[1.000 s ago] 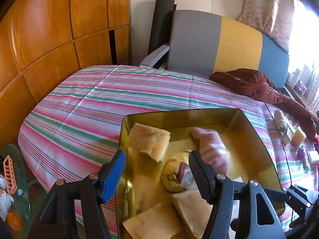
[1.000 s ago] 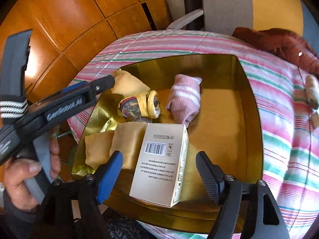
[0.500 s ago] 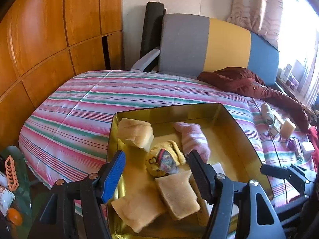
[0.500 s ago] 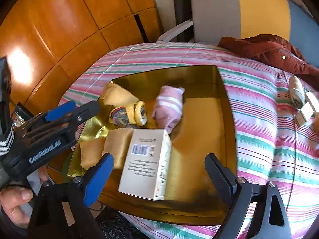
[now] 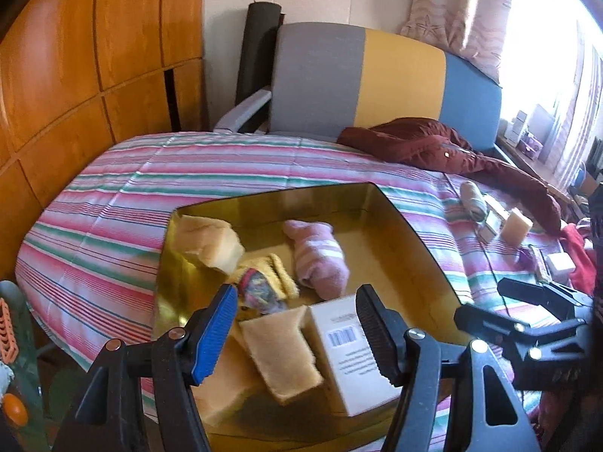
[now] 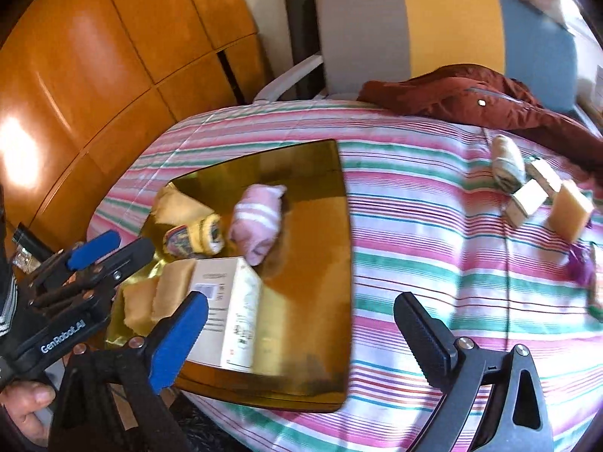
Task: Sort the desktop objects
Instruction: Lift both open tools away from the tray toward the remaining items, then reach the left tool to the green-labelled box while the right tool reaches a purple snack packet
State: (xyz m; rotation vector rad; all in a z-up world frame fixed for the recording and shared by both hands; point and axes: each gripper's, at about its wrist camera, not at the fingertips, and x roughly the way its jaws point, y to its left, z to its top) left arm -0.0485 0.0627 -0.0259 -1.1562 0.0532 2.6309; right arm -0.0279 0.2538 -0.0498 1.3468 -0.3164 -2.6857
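Left gripper [image 5: 296, 324] and right gripper [image 6: 301, 333], both released and empty, hover near a gold tray [image 6: 320, 263] holding a white box [image 6: 222, 312] and socks.

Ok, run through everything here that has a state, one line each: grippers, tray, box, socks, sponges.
Left gripper: open, empty.
Right gripper: open, empty.
Gold tray: on the striped bed, part filled.
White box: lying in the tray, closed.
Pink sock: rolled, in the tray.
Yellow sock: rolled, in the tray.
Sponge on bed: outside the tray.
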